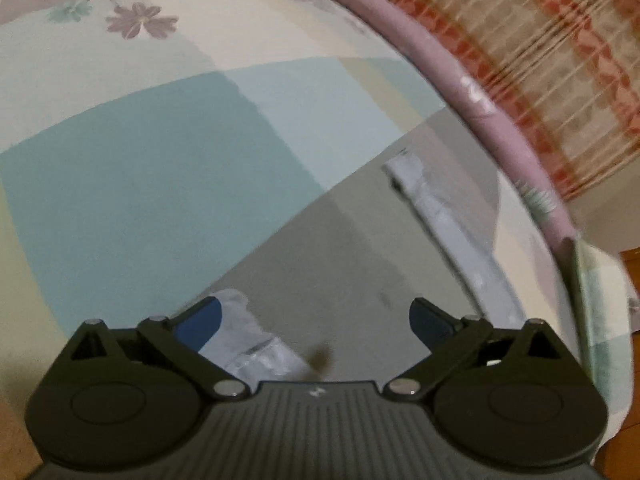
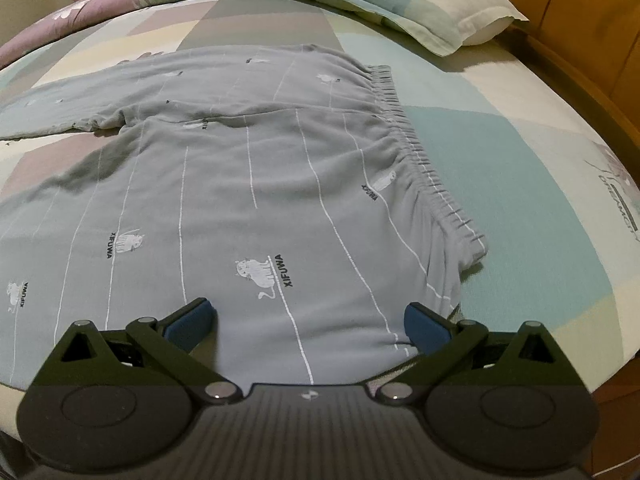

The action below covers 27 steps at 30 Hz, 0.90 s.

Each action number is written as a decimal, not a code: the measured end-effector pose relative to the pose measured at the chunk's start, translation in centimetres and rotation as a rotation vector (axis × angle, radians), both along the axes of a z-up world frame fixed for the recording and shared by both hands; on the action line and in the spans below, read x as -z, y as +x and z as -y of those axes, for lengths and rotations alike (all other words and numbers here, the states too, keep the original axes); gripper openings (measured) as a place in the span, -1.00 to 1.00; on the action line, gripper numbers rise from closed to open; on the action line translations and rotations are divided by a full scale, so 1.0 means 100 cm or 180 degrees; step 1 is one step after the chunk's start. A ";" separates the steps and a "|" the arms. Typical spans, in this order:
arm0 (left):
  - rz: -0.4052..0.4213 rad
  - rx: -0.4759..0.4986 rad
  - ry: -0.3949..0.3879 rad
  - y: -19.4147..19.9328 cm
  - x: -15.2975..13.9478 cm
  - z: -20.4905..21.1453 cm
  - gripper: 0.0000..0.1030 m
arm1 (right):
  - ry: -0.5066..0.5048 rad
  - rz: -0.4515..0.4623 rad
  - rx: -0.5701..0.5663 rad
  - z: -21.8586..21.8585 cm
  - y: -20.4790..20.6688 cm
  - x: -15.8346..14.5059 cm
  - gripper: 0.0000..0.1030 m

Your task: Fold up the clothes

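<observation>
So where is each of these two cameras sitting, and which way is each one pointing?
Left wrist: sits on the left gripper, looking low across the patchwork bedsheet toward a purple quilt; its open fingers show.
Right wrist: sits on the right gripper, looking over the grey pajama pants toward a pillow; its open fingers show.
Shared: the same bedsheet and purple quilt.

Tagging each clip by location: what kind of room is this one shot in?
Most likely a bedroom. A bed with a patchwork-print sheet fills both views, a pillow lies at its head by a wooden headboard, and grey pyjama trousers are spread out on it. A patterned curtain hangs beyond.
</observation>
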<state>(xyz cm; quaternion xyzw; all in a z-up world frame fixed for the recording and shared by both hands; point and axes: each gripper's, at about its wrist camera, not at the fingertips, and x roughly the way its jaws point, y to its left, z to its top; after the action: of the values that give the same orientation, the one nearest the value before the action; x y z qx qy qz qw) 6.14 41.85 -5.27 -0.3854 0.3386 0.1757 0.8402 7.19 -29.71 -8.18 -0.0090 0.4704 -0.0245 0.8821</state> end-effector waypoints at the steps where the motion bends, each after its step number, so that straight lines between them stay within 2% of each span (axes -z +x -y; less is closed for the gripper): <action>1: 0.0013 0.0086 -0.0004 0.000 -0.001 0.008 0.92 | -0.0002 0.0003 0.0005 0.000 0.000 0.000 1.00; 3: -0.0006 0.0234 0.0026 0.001 -0.001 0.024 0.92 | 0.0003 -0.0007 0.0007 0.000 0.001 0.000 1.00; 6: -0.0157 0.0386 0.0266 -0.001 0.003 0.053 0.92 | 0.0019 -0.0026 -0.0010 0.001 0.002 0.000 1.00; 9: -0.0172 0.0585 0.0480 -0.011 0.004 0.079 0.92 | 0.0027 -0.0007 -0.0018 0.002 0.001 0.001 1.00; 15: -0.0352 0.1080 0.1215 -0.024 0.003 0.139 0.94 | 0.0054 0.0030 -0.0054 0.005 0.001 0.002 1.00; 17: -0.0471 0.1115 0.1231 -0.029 0.009 0.149 0.94 | 0.0057 0.0060 -0.0064 0.005 -0.001 0.003 1.00; 19: -0.0553 0.1049 0.1056 -0.034 0.017 0.153 0.94 | 0.0062 0.0107 -0.0081 0.006 -0.003 0.003 1.00; 20: -0.0577 0.1031 0.1049 -0.038 0.020 0.157 0.95 | 0.0063 0.0134 -0.0089 0.006 -0.004 0.004 1.00; 24: -0.0828 0.1218 0.1428 -0.040 0.018 0.182 0.95 | 0.0065 0.0129 -0.0167 0.008 -0.003 0.002 1.00; 27: -0.0705 0.1416 0.1569 -0.040 0.001 0.202 0.95 | 0.0111 0.0121 -0.0243 0.009 -0.001 -0.008 1.00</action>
<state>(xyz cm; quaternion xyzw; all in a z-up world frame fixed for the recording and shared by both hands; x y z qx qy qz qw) 2.15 21.62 -5.35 -0.0664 0.4507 0.1055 0.8839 7.08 -30.62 -7.34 -0.0111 0.4532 0.0172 0.8912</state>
